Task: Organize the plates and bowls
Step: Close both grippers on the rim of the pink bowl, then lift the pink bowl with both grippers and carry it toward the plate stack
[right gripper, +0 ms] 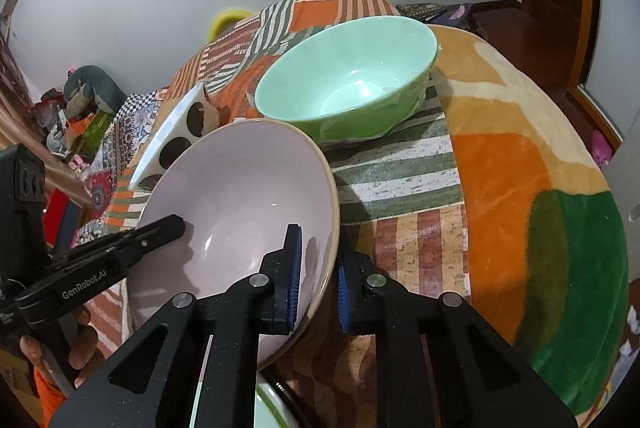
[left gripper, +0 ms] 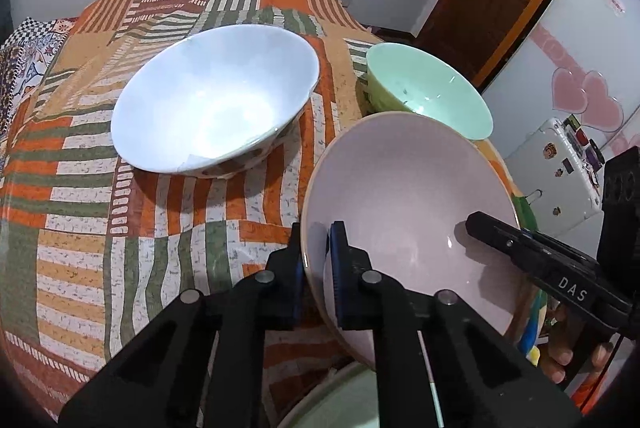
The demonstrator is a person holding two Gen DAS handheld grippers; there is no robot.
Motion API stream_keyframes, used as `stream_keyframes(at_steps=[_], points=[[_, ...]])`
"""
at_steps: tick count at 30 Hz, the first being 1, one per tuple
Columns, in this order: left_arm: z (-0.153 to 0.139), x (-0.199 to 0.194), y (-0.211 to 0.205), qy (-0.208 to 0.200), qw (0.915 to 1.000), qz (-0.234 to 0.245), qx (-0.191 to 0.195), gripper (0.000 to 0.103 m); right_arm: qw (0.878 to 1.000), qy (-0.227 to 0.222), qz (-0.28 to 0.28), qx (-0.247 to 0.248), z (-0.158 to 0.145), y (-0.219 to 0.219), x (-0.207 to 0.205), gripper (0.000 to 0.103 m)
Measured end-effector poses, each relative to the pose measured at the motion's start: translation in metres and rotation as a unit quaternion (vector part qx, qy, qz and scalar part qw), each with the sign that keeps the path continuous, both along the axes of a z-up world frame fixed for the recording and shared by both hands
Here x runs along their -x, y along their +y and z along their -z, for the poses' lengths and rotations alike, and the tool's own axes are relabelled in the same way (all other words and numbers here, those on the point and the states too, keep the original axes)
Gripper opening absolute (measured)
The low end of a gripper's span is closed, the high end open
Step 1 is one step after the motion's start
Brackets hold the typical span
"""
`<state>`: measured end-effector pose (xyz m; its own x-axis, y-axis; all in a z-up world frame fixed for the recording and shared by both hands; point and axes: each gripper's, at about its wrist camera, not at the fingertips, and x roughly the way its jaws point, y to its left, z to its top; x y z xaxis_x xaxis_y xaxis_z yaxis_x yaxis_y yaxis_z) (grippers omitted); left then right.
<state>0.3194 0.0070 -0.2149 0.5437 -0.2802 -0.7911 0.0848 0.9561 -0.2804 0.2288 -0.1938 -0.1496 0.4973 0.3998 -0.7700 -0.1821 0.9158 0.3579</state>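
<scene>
1. The patterned cloth (left gripper: 120,228) covers the counter and lies under everything ahead of both sets of jaws.
2. The white bowl (left gripper: 212,100) stands upright on the cloth, ahead and to the left of the left jaws, well apart from them.
3. The pink bowl (left gripper: 408,204) is tilted, caught between the two grippers. Its left rim sits in the left jaws, its right rim in the right jaws.
4. The green bowl (right gripper: 348,76) stands upright on the cloth just beyond the pink bowl, straight ahead of the right jaws and not touched by them.
5. The left gripper (left gripper: 316,280) has its jaws drawn in, pinching the pink bowl's rim: one blue pad lies inside the bowl, the other finger outside the wall.
6. The right gripper (right gripper: 316,284) likewise clamps the opposite rim, with one blue pad against the inner wall and the other outside it.
7. A hand (right gripper: 76,340) grips the left gripper's handle, to the left of the right jaws.
</scene>
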Motion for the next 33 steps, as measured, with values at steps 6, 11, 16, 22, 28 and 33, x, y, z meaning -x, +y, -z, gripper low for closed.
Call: stream_keyframes(at_steps=[6, 11, 16, 22, 28, 33], points=[[-0.014, 0.014, -0.004, -0.01, 0.9999, 0.006, -0.008, 0.01, 1.0, 0.001, 0.004, 0.0, -0.007, 0.0, 0.003, 0.014], [-0.029, 0.029, -0.006, -0.021, 0.9997, 0.007, -0.014, 0.01, 1.0, -0.013, 0.001, 0.003, -0.02, 0.001, 0.011, 0.014], [-0.047, 0.048, -0.004, -0.037, 0.9992, 0.005, -0.012, 0.01, 0.999, -0.031, -0.005, 0.004, -0.035, 0.004, 0.021, 0.014], [-0.068, 0.073, 0.002, -0.056, 0.9983, 0.002, -0.015, 0.011, 0.999, -0.052, -0.013, 0.005, -0.05, 0.011, 0.036, 0.014], [-0.085, 0.101, 0.011, -0.072, 0.9972, -0.007, -0.015, 0.011, 0.997, -0.069, -0.025, 0.007, -0.06, 0.021, 0.051, 0.014], [-0.095, 0.123, 0.021, -0.083, 0.9962, -0.014, -0.02, 0.011, 0.996, -0.079, -0.037, 0.01, -0.066, 0.03, 0.063, 0.014]])
